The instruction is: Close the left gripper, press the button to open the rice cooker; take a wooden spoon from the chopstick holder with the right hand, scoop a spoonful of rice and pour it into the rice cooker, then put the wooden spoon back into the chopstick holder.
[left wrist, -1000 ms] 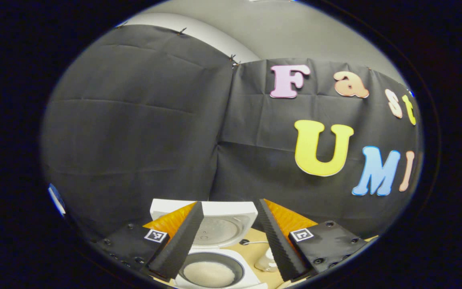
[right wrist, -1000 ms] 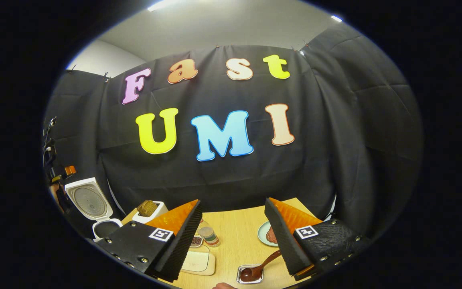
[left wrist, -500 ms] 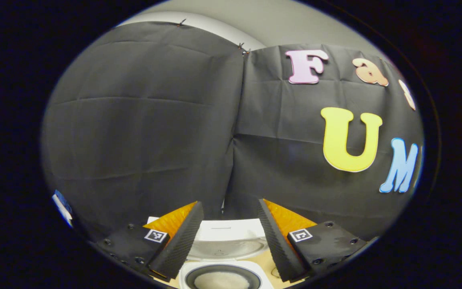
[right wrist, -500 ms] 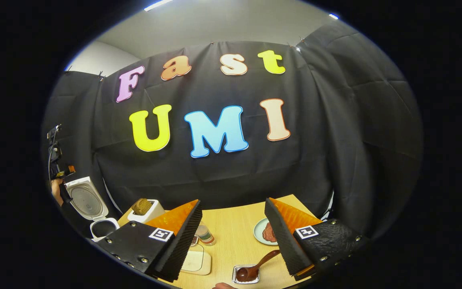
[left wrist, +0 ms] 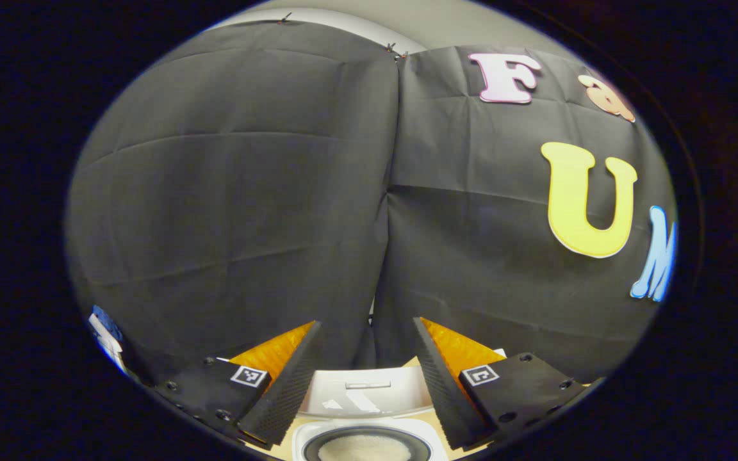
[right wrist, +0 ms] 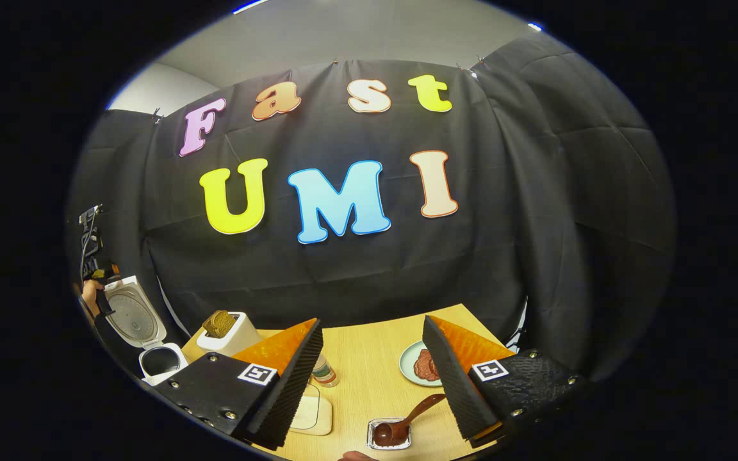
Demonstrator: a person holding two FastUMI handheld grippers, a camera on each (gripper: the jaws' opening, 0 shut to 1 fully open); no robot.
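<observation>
In the left gripper view, the left gripper [left wrist: 366,378] is seen at the bottom of the frame with its jaws spread wide and nothing between them. Between and below them the white rice cooker [left wrist: 369,438] is seen with its lid [left wrist: 366,397] raised, and white rice [left wrist: 364,449] lies in the dark inner pot at the bottom edge. In the right gripper view, the right gripper [right wrist: 372,384] is likewise held with jaws wide apart and empty above the wooden surface [right wrist: 369,358]. At bottom centre a wooden spoon [right wrist: 407,422] rests with its bowl in a small metal tray [right wrist: 388,435]. The open rice cooker [right wrist: 151,346] is seen at lower left, a toaster [right wrist: 225,330] just right of it, and a plate [right wrist: 417,365] right of centre.
</observation>
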